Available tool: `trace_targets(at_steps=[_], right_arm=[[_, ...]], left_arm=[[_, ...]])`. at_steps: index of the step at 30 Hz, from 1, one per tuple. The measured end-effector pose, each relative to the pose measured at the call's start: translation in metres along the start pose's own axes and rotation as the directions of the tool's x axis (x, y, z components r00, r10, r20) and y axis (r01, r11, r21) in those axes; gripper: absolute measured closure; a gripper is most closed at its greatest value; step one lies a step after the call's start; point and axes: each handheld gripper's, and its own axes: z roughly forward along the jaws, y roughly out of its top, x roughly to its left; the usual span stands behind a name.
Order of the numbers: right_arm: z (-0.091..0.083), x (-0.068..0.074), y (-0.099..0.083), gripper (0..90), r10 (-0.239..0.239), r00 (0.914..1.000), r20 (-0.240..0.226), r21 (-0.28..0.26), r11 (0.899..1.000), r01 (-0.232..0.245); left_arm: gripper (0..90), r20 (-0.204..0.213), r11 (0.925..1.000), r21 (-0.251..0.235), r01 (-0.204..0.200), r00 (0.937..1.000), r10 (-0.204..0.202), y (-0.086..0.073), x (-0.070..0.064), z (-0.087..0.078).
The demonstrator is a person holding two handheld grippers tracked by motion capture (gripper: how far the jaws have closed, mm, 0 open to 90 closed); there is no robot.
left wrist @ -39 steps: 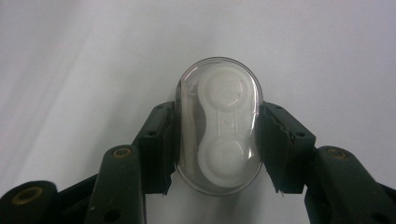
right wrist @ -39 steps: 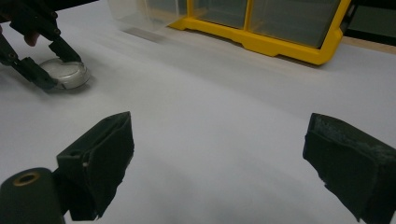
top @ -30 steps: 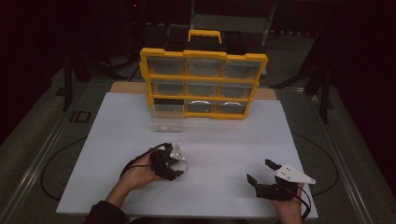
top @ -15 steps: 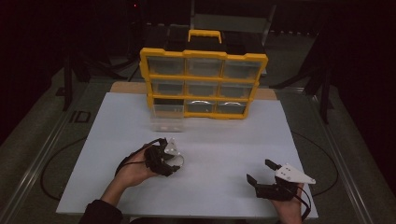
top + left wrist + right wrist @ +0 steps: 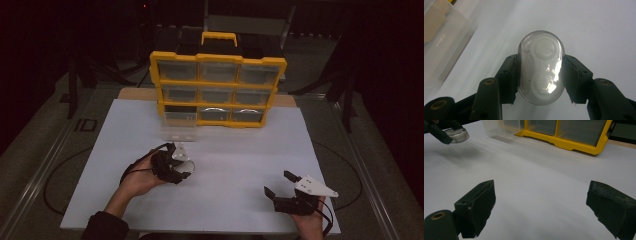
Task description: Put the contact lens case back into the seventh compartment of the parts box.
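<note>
A white board [image 5: 230,150] covers the table, and at its far edge, well ahead of both grippers, stands a yellow drawer cabinet [image 5: 218,87] with clear drawers. One clear drawer [image 5: 179,131] is out of the bottom left slot and sits on the board in front of the cabinet, just beyond the left gripper [image 5: 176,163].

The high view shows the left gripper held over the left middle of the board with something pale and shiny at its tip, too small there to make out. The left gripper view tells what it is: a clear oval plastic case [image 5: 541,71] with a white insert inside, clamped across its narrow width between the two black jaws, its rounded end reaching past the fingertips and the bare white board behind it. At the upper left of that view the clear drawer is a blur beside the gripper.

The right gripper [image 5: 282,186] rests near the board's near right edge, well apart from the left one. The right gripper view shows its jaws spread wide with bare board between them, the cabinet's yellow base ahead, and the case in the other gripper far off at the upper left.
</note>
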Motion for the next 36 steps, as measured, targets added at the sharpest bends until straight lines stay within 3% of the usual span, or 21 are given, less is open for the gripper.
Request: trace_targets(at_steps=[10, 36], right_arm=[[0.0, 0.0, 0.0, 8.5, 0.001, 1.0, -0.001, 0.0, 1.0, -0.001], [0.0, 0.0, 0.0, 8.4, 0.0, 1.0, -0.003, 0.0, 1.0, 0.0]], left_arm=[[49.8, -0.007, 1.0, 0.006, 0.001, 1.0, -0.001, 0.004, 0.009, -0.006], [49.8, -0.039, 0.9989, -0.035, 0.033, 0.9986, -0.034, 0.007, 0.029, -0.028]])
